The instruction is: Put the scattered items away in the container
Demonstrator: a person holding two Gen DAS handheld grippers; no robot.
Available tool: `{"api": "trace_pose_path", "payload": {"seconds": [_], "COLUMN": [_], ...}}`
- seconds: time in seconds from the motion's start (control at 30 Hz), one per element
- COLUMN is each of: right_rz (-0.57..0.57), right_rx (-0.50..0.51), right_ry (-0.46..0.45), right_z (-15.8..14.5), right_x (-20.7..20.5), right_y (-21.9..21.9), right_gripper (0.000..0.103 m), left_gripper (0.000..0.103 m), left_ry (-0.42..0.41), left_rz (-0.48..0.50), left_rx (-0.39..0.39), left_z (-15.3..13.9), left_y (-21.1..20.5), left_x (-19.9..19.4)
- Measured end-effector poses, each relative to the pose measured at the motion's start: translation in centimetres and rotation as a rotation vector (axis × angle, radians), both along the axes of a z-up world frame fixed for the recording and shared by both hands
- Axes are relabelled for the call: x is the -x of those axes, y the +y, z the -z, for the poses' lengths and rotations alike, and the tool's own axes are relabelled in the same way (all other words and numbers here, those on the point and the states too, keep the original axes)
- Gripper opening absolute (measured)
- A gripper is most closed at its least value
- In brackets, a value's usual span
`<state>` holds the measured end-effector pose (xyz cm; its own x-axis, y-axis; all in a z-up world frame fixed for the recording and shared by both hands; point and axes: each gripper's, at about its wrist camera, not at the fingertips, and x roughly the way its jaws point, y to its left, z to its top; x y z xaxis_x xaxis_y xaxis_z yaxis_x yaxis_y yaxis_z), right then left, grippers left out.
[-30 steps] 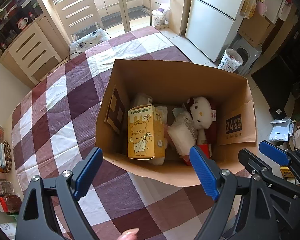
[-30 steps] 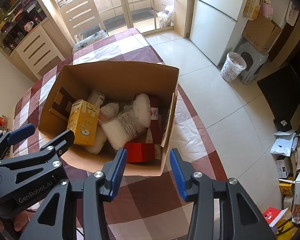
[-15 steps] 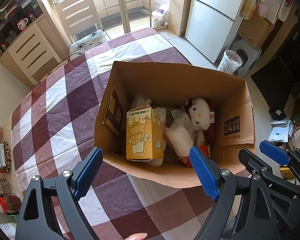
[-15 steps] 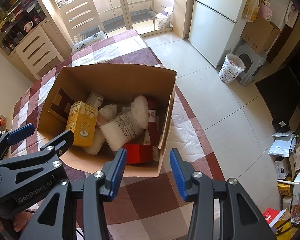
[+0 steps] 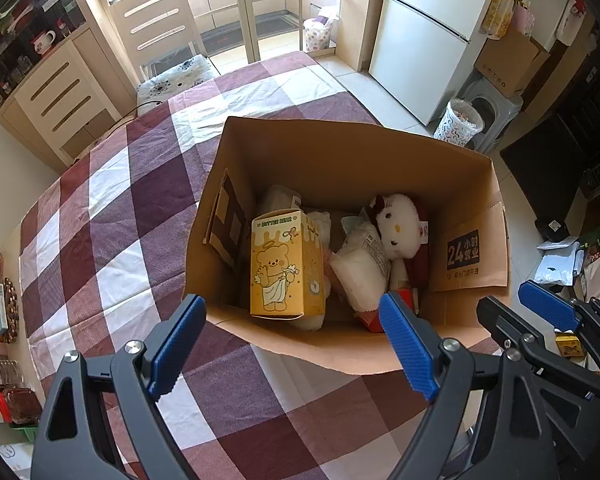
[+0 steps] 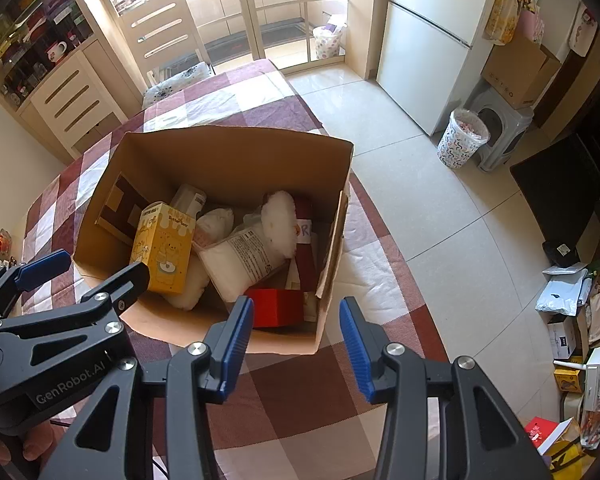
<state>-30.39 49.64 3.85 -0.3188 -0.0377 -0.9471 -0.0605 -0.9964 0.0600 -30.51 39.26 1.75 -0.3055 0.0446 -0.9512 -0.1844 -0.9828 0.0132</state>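
Note:
An open cardboard box point(image 5: 340, 152) point(image 6: 228, 152) stands on the checked tablecloth. Inside it lie a yellow bear carton point(image 5: 286, 264) point(image 6: 162, 246), a white cat plush point(image 5: 398, 226), a white packet point(image 5: 360, 268) point(image 6: 246, 258) and a red box point(image 6: 276, 306). My left gripper point(image 5: 296, 344) hovers over the box's near rim, open wide, with nothing between its blue pads. My right gripper point(image 6: 296, 340) hangs above the box's near right corner, open and empty too. Each gripper shows at the edge of the other's view.
The purple and white tablecloth point(image 5: 112, 216) runs to the left and toward me. A white chair point(image 5: 160, 28) stands at the table's far end. A fridge point(image 5: 424, 36) and a patterned bin point(image 5: 458, 122) stand on the floor at right. Jars point(image 5: 4, 396) crowd the left edge.

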Motion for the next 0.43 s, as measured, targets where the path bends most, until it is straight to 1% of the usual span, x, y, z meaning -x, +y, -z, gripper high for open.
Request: {"api": "trace_pose_path", "payload": {"seconds": [0.17, 0.3, 0.43], "right_rz": [-0.005, -0.011, -0.02], "right_rx": [0.002, 0.002, -0.002], "right_ry": [0.001, -0.002, -0.002], "right_z": [-0.06, -0.02, -0.02], "right_x": [0.05, 0.11, 0.09], "right_y": [-0.23, -0.51, -0.79], "right_gripper": [0.046, 0.046, 0.046], "left_gripper": [0.088, 0.082, 0.081], "left_ry": [-0.003, -0.009, -0.009], "left_rz": [-0.008, -0.01, -0.012], "left_rx": [-0.003, -0.017, -0.008], "left_z": [0.02, 0.03, 0.07], "left_y": [-0.24, -0.36, -0.37], "left_x": [0.05, -0.03, -0.1]}}
